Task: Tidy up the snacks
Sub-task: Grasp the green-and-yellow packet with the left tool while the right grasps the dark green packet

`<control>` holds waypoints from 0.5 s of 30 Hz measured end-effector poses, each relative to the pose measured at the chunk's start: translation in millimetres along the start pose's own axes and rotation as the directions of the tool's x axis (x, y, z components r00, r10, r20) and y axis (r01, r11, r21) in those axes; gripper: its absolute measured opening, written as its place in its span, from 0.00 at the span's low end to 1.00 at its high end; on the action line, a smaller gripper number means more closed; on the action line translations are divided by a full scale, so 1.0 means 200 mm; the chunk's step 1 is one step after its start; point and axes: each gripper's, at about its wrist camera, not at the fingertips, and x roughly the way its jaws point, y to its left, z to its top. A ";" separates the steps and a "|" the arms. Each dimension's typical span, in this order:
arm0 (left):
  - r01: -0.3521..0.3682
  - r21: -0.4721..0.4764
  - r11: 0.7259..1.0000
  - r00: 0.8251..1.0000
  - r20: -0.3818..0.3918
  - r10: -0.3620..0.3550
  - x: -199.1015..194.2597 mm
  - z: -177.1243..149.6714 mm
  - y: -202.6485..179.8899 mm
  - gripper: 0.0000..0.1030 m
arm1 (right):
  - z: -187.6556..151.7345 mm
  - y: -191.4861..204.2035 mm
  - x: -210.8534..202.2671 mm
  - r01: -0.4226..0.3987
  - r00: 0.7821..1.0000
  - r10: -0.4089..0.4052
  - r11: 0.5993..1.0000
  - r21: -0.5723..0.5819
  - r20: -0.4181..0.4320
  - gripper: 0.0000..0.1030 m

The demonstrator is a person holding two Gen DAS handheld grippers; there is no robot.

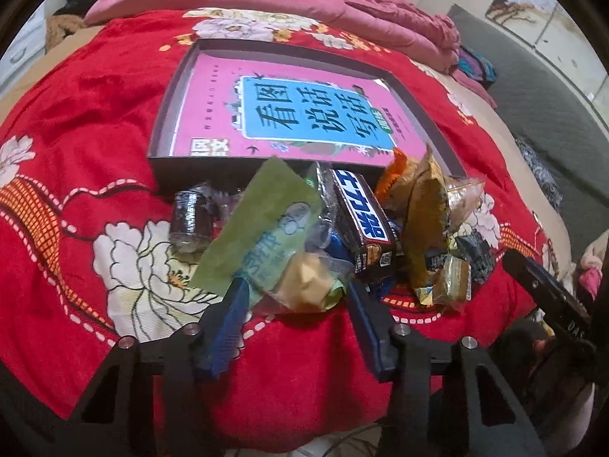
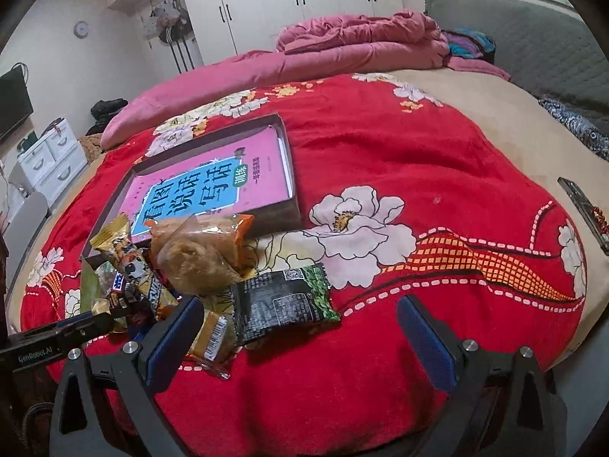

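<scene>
A pile of snacks lies on a red flowered blanket [image 1: 95, 122] in front of a shallow dark box [image 1: 163, 114] that holds a pink book [image 1: 304, 114]. My left gripper [image 1: 297, 289] is closed around a green packet with a clear-wrapped yellow pastry [image 1: 274, 236] at the pile's near edge. Beside it lie a dark Snickers bar [image 1: 361, 217], a yellow packet [image 1: 426, 221] and a dark jar [image 1: 192, 215]. My right gripper [image 2: 300, 316] is open and empty, right of the pile, its left finger near a black-green packet [image 2: 285, 301] and a small yellow packet [image 2: 213, 337].
Folded pink quilts [image 2: 361, 42] lie at the far side of the bed. A grey headboard [image 2: 533, 45] is at the right, white wardrobes [image 2: 304, 3] behind. A dark flat object [image 2: 586, 209] lies at the bed's right edge. White drawers [image 2: 49, 160] stand at the left.
</scene>
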 end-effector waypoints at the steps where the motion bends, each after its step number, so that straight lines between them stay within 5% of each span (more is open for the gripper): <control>1: -0.004 0.008 1.000 1.000 0.004 0.004 0.00 0.00 -0.01 0.53 | 0.00 0.00 0.01 -0.002 1.000 0.002 1.000 0.001 -0.007 1.00; 15: -0.015 0.038 0.999 1.000 0.014 0.014 0.02 0.01 -0.01 0.53 | 0.02 0.02 0.22 -0.010 0.992 0.003 0.998 -0.055 -0.125 0.94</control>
